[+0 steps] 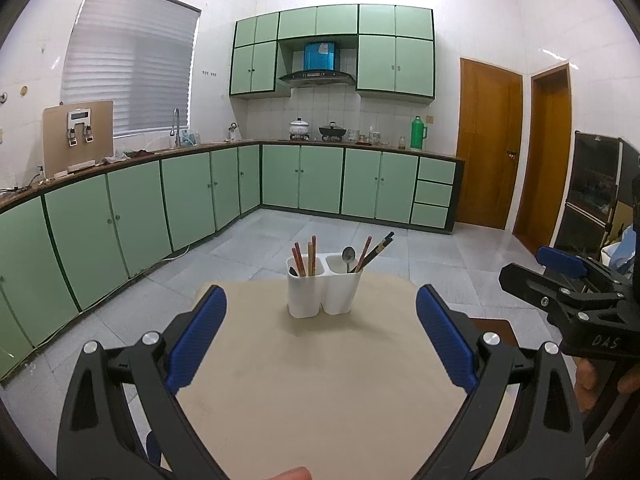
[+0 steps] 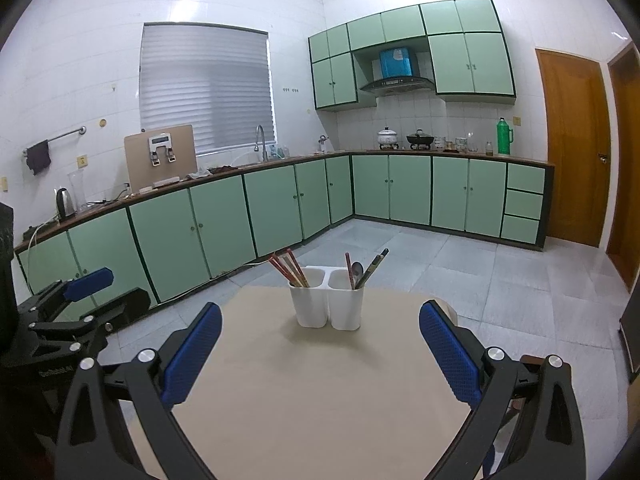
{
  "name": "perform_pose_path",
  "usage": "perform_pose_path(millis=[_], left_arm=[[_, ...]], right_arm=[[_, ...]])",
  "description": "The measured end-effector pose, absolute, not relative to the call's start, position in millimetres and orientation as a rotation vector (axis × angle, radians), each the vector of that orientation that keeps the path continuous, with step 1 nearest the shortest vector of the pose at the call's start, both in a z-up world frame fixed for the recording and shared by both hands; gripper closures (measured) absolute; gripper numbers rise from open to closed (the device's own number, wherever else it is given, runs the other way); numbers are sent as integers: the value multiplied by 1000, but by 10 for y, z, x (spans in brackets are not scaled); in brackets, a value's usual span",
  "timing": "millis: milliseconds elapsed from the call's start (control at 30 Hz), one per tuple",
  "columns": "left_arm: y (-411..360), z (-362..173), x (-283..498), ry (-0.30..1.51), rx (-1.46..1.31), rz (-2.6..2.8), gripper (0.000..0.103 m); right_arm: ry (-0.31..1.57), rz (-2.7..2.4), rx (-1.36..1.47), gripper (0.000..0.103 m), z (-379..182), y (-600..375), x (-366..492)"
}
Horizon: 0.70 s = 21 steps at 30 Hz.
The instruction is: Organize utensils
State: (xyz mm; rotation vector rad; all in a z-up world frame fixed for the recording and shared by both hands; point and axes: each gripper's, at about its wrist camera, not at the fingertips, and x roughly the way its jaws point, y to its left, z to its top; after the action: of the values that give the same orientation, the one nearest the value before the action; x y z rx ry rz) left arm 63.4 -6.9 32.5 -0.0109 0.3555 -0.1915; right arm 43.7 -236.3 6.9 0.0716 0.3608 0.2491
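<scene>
Left wrist view: left gripper [image 1: 320,336] is seen spread wide, nothing held. One white two-cup holder [image 1: 323,294] is set mid-frame on the beige table [image 1: 320,380]. Four reddish chopsticks [image 1: 306,258] are counted in its left cup; one spoon [image 1: 348,258], one red stick and dark chopsticks [image 1: 378,249] in the right. Right gripper [image 1: 560,276] is seen at right edge; its gap cannot be judged here.

Right wrist view: right gripper [image 2: 320,340] is seen wide, empty. Holder [image 2: 326,304] is centred beyond the fingertips. Left gripper [image 2: 86,286] is seen at left edge.
</scene>
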Motion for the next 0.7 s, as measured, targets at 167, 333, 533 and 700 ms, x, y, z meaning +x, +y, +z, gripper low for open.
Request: perform_pose_path(millis=[167,333,533,700], left_arm=[[-57,324,597,349,-13,-188,10],[-60,323,576,344,-12,-187,10],[-39,339,571,344,-16,-185,10],[-26,361,554,341,-14,-183,10]], right_arm=[[355,251,67,6,83,-2342,423],[353,251,66,6,79,-2329,407],[354,251,66,6,77,-2330,407],[354,251,65,6,77,-2326,407]])
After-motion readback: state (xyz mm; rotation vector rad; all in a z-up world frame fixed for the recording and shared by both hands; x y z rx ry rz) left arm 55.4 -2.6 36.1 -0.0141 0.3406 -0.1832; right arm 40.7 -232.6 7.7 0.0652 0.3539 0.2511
